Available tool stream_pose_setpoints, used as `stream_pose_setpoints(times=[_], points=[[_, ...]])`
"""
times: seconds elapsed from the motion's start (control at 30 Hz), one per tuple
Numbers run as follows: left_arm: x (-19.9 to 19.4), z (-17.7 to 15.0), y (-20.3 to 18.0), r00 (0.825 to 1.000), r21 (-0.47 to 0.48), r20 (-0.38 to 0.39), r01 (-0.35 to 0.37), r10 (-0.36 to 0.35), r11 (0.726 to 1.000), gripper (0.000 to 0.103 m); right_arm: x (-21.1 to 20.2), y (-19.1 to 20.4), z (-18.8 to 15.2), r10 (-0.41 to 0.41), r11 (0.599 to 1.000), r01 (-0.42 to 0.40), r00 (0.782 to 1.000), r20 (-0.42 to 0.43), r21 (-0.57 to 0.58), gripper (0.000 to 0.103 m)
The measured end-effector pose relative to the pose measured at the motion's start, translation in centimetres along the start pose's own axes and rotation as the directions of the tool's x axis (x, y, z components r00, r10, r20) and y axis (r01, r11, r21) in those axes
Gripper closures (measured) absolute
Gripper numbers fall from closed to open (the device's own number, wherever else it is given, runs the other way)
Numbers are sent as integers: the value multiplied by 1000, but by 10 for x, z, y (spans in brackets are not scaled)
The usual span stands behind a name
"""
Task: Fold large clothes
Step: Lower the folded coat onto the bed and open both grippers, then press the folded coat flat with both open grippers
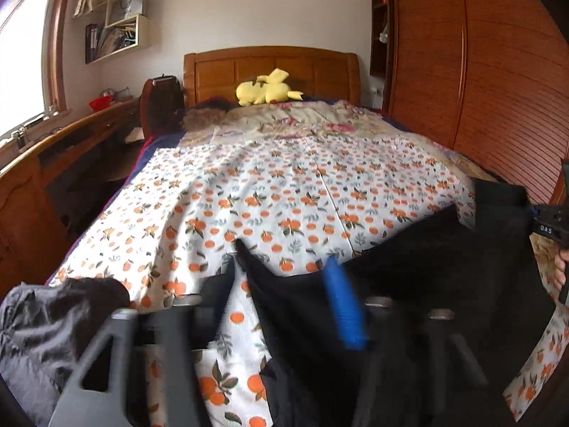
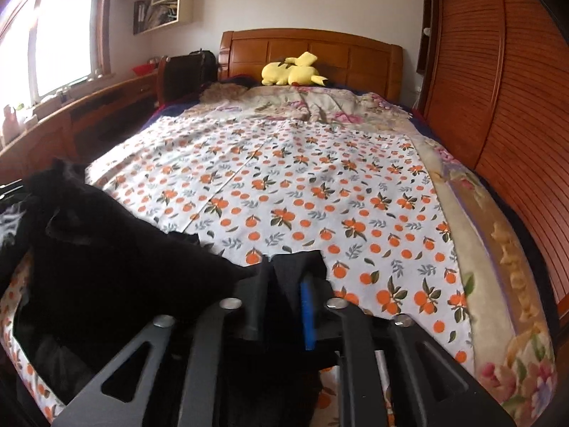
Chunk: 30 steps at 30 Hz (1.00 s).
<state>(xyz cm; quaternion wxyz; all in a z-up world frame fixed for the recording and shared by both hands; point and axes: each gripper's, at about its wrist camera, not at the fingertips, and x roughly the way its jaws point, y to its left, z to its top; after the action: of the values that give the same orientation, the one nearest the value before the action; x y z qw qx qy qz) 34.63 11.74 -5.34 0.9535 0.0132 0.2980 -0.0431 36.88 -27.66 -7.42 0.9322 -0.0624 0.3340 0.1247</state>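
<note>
On the near end of the bed, item by item:

1. Bed sheet, white with an orange-fruit print, spread flat over most of the mattress. Beyond it lies a floral quilt, running up towards the wooden headboard.

2. Black garment, the piece I am folding. It lies on the near part of the sheet, stretched between my two tongs. From my left wrist it fills the lower right, with one corner rising to a point between my fingers. From my right wrist it lies heaped at the lower left.

3. Left gripper. The fingers are well apart, one dark and one with a blue pad. Black cloth sits in the gap, and printed sheet shows between that cloth and the dark finger, so nothing is clamped.

4. Right gripper. The fingers are parted by a narrower gap, with a fold of the black garment standing in it. I see no pinch on it. From my left wrist this tool shows at the far right edge, with my hand on it.

5. Second dark garment, greyish and crumpled, at the near left corner of the bed.

6. Yellow plush toy, lying against the headboard.

7. Slatted wooden wardrobe, along the right side of the bed.

8. Wooden desk under the window on the left, with a red bowl on it. Wall shelves hang above.
</note>
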Motion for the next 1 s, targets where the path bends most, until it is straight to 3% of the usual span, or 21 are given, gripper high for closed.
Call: stream_pose_setpoints(times=[0.03,0.07,0.17,0.3,0.53,1.0], points=[[2,-5,0,1000,4,-10,5,-5,1000,39,1,3,-4,-17,1000,17,1000,3,-3,42],[3,-10,-1,1000,9,-18,6,-6,1000,39,-1,6,-4,-42,999,43,999,16,-9,38],[2,-31,-8,999,32,-38,10,-9,999,39,-4,14,-10,-47,998,48,999,25,-31,38],[-4,-55,-18,998,43,-52,41,-39,998,28,-10,23,-18,-20,999,21,1000,16,-39,40],[-24,-91,-43,995,64,-67,82,-78,995,22,-25,56,-54,41,993,-46,998,-50,-108,60],[-44,-147,-66,984,45,-134,124,-117,991,20,-59,47,-121,72,997,-77,988,-133,-27,62]])
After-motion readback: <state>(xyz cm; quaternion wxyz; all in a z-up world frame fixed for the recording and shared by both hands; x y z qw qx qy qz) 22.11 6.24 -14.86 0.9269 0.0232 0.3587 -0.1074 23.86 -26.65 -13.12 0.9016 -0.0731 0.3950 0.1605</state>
